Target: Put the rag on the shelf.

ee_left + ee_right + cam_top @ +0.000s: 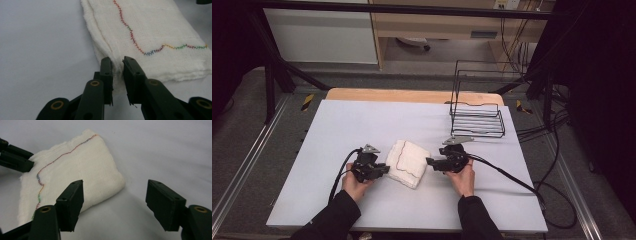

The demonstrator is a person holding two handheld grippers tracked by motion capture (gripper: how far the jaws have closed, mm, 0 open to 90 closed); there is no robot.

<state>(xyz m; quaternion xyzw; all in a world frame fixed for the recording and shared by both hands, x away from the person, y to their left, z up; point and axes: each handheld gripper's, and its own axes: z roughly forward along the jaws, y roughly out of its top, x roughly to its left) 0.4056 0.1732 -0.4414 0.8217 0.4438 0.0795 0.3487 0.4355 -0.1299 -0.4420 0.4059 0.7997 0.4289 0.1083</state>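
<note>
A folded white cloth (407, 163) of soft, loosely woven gauze lies near the middle of a pale, smooth worktop (362, 125). The cloth is folded into a thick, roughly rectangular pad, and a wavy line of multicoloured zigzag stitching (140, 48) is seen running across its top layer. Its layered edges look slightly frayed.

The left gripper (384, 170), held in the person's left hand (354, 186), is placed at the cloth's left edge. In the left gripper view, its flat, black, blocky fingers (107, 72) are seen nearly closed, pinching a corner of the cloth's layers in the narrow gap between them.

The right gripper (430, 162), held in the right hand (463, 177), is positioned just beside the cloth's right edge. In the right gripper view, its fingers (71, 202) are spread wide apart and hold nothing; the rounded folded end of the cloth (75, 170) lies just beyond them.

A black wire rack (477, 112) with thin bars stands at the far right of the worktop, well apart from the cloth.
</note>
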